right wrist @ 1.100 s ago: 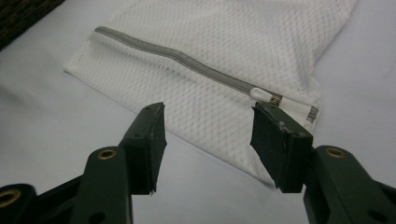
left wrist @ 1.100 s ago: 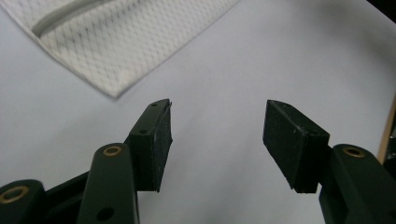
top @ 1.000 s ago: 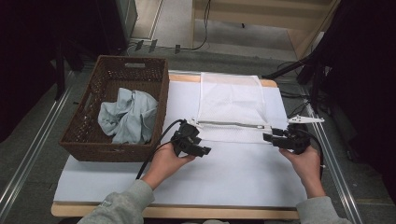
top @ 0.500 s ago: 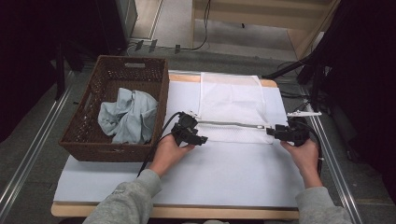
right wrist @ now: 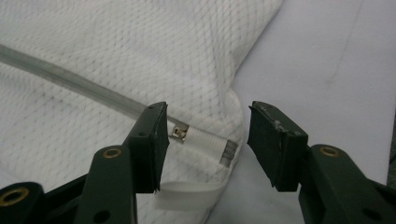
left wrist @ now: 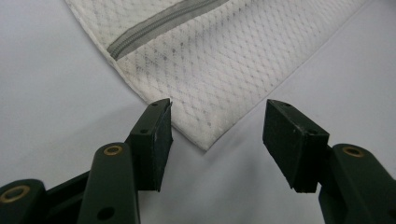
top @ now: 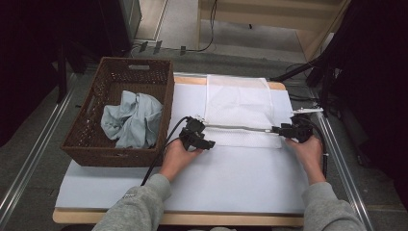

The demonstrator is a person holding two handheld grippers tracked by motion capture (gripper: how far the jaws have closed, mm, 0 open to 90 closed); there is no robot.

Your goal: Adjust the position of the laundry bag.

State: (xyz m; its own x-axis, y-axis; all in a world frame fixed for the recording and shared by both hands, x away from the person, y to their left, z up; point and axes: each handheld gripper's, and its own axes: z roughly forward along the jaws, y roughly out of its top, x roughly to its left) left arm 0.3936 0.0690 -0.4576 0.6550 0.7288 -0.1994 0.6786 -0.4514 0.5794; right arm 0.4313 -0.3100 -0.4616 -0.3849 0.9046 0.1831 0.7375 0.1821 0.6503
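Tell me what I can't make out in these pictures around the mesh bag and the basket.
- High view: the basket floor is covered by the crumpled blue cloth.
- Right gripper view: the mesh bag zipper pull is partly behind one of the right gripper fingers.
- Left gripper view: the bag's far end is cut off by the top edge.

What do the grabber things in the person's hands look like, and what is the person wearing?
Each hand holds a black tool: the left gripper and the right gripper. Up close, each has two dark, chunky jaws with flat black pads and small brass-coloured rivets. A black cable trails from the left one, and another cable from the right. The person wears grey sleeves.
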